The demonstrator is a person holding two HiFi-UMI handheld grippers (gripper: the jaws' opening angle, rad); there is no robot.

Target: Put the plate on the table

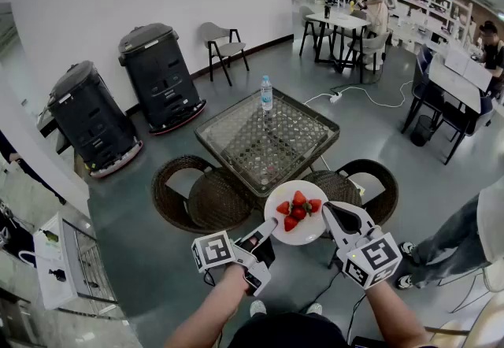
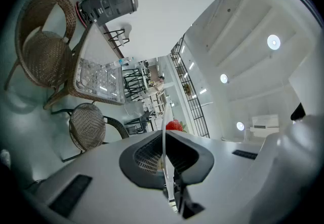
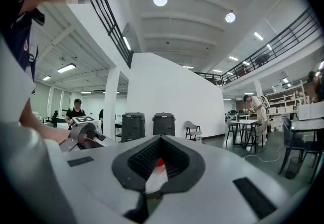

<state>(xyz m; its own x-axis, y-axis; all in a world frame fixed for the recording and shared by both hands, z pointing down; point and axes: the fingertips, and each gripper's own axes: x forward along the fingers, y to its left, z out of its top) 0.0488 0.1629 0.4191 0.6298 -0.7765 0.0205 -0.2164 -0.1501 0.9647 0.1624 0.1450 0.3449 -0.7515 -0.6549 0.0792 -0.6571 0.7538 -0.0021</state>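
You hold the plate in the air between both grippers, just off the near corner of the table and not on it. In the head view it overlaps the seat of a chair below. Your left gripper has its jaws closed on the plate's left rim. In the left gripper view the plate shows edge-on as a thin white line running out from between the ribbed dark pads. Your right gripper is clamped on the opposite rim, and in the right gripper view a white wedge of plate sits in the narrow gap. The plate is round, white and smooth. It carries a small pile of red strawberries with green tops near its middle. The table is square, with a clear glass top over a woven wicker frame, and a plastic bottle stands upright at its far corner. Another round chair of dark wicker sits at the table's near-left edge. The floor is grey and glossy.
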